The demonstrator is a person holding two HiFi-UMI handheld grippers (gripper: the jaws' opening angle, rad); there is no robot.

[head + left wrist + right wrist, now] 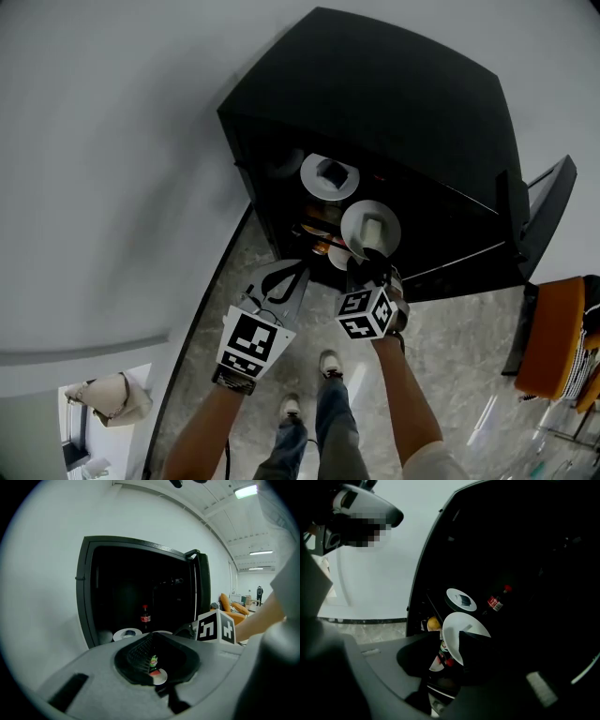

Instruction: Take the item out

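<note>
A black cabinet point(375, 94) stands with its door point(544, 216) swung open. On its shelf lie two white plates: the far plate point(328, 175) carries a dark item, the near plate point(370, 225) a small pale one. My right gripper point(370, 267) reaches to the near plate point(464, 630); its jaws stand open with the plate's front edge between them point(450, 656). My left gripper point(291, 281) hangs open in front of the cabinet's lower left with nothing in it point(157, 660). A cola bottle point(496, 602) stands behind the plates.
Below the plates sit a yellow item point(433, 623) and a green-labelled bottle point(443, 646). An orange chair point(553, 347) stands to the right of the door. A pale bag point(108, 398) lies at the lower left. A white wall runs along the left.
</note>
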